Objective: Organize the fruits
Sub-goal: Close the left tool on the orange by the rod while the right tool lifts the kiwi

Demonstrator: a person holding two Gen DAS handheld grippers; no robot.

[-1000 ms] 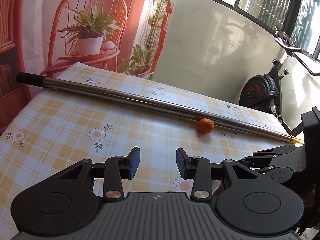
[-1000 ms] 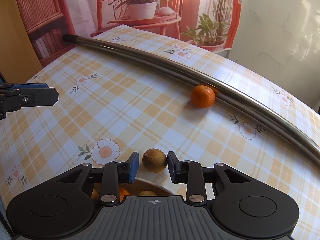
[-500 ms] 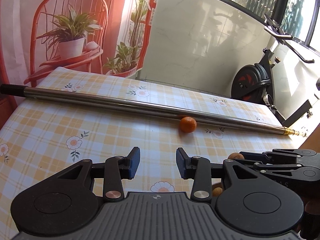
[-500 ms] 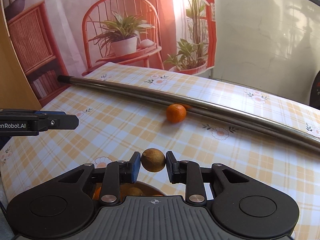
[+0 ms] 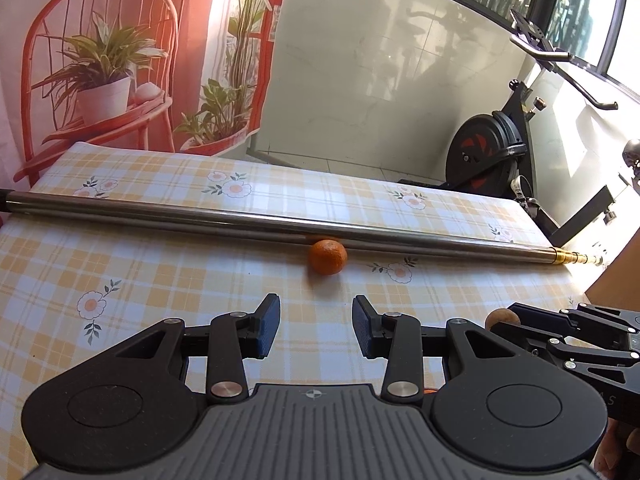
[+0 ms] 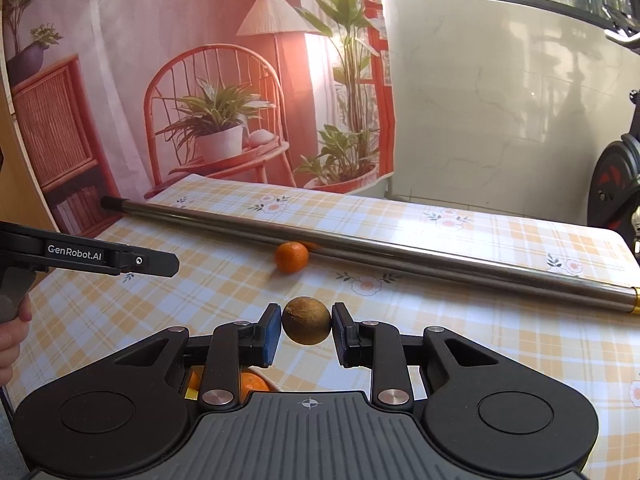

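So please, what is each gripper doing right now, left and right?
Left gripper: open, nothing between its pads.
Right gripper: closed on the brown round fruit, held above the tablecloth.

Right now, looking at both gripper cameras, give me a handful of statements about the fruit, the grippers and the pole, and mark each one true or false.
1. The right gripper is clamped on a round brown fruit. True.
2. The left gripper holds an orange. False: nothing is between its fingers, which stand apart.
3. A mandarin sits on the tablecloth against the near side of the metal pole. True.
4. The metal pole stands upright against the wall. False: it lies flat across the table.
5. The brown fruit rests on the tablecloth. False: it is held between the right gripper's pads, clear of the cloth.
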